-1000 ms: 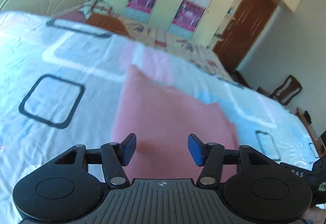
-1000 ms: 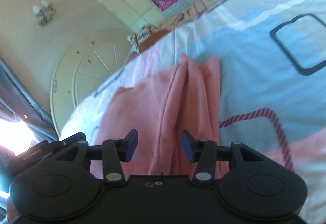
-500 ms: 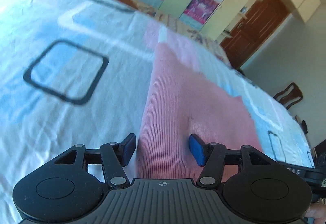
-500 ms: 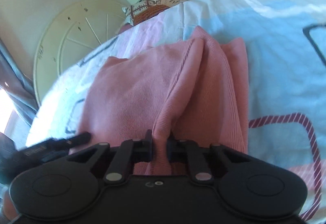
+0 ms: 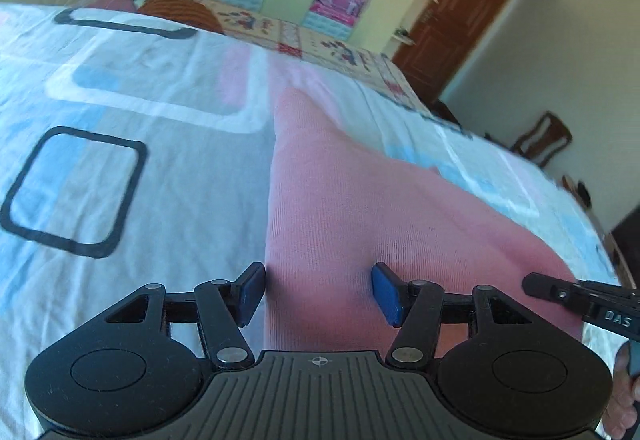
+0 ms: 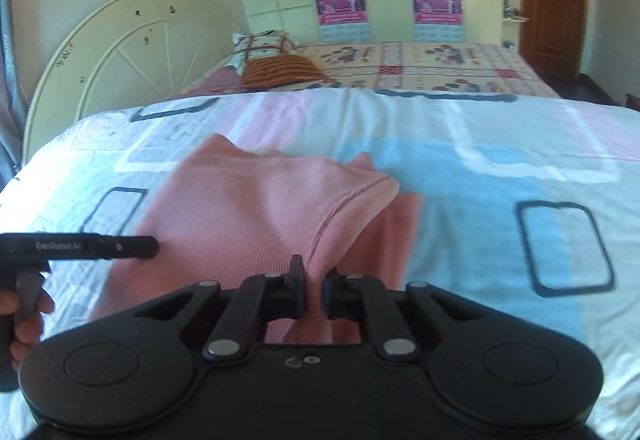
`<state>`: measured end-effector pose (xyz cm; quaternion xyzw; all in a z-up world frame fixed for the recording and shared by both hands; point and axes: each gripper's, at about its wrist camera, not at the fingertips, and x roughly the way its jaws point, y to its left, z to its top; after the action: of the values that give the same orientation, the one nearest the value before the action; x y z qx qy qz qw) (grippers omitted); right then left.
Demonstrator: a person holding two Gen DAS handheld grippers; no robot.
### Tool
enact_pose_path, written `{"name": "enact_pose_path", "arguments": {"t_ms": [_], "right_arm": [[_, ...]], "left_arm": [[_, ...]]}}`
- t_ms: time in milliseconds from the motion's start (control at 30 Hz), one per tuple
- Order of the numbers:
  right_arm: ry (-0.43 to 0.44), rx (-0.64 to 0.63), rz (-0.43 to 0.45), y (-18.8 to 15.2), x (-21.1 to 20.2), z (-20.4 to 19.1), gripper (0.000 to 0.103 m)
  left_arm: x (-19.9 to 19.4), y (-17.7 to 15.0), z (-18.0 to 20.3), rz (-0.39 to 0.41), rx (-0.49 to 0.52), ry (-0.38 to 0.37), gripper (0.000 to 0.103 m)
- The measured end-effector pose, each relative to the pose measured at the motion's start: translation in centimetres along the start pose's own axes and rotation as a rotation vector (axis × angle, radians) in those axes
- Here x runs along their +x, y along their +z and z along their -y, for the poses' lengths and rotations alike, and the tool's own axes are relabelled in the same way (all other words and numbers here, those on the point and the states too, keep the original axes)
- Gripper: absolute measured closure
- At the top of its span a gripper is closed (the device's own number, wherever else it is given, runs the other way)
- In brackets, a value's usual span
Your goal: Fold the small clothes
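On a bedroom bed, my right claw [image 6: 314, 290] is clamped on a raised ridge of the pink garment [image 6: 248, 216], low in the centre of the right wrist view, while my left claw [image 5: 318, 290] hangs with its blue pads [image 5: 386, 294] wide apart over the same cloth, gripping nothing. The garment lies across the bedsheet [image 5: 132, 200], filling the middle and lower right of the left wrist view. My worry from here is the pinch: the pads seem to hold only a narrow bunch of fabric, so a pull could slip it free, or catch just the top layer and drag the fold askew. With the left claw holding nothing down, the whole piece may slide on the smooth sheet rather than fold. The cloth is a fine ribbed knit, soft and limp, its upper layer peaked and puckered toward the right. The sheet is thin, lightly wrinkled cotton printed with rounded rectangles in black, blue and pink.
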<state>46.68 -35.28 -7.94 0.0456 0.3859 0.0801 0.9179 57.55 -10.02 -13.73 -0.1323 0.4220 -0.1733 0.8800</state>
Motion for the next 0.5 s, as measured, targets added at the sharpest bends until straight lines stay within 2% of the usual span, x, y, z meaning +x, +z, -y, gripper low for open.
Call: {"name": "enact_pose_path", "arguments": {"t_ms": [100, 167, 233, 333, 400, 467, 500], "right_arm": [[0.040, 0.081, -0.115, -1.9, 3.8, 2.3, 0.094], [0.057, 0.111, -0.102, -2.3, 4.6, 2.7, 0.092], [0.056, 0.134, -0.080, -2.0, 4.2, 2.6, 0.086], [0.059, 0.154, -0.040, -1.7, 3.7, 3.2, 0.077], [0.075, 0.195, -0.041, -1.1, 4.1, 4.0, 0.077], [0.073, 0.201, -0.043, -0.6, 4.5, 4.5, 0.086], [0.068, 0.188, -0.049, -0.4, 4.8, 4.5, 0.092]], "left_arm": [[0.8, -0.4, 0.7, -0.026, 0.030, 0.032, 0.045], [0.5, -0.3, 0.5, -0.027, 0.025, 0.030, 0.045], [0.1, 0.0, 0.3, -0.030, 0.019, 0.015, 0.046], [-0.6, 0.6, 0.0, 0.021, 0.022, -0.024, 0.045], [-0.2, 1.3, -0.9, 0.033, -0.020, -0.029, 0.045], [0.3, 1.8, -1.7, 0.057, -0.054, -0.036, 0.045], [1.1, 1.9, -2.1, 0.044, -0.056, -0.017, 0.045]]}}
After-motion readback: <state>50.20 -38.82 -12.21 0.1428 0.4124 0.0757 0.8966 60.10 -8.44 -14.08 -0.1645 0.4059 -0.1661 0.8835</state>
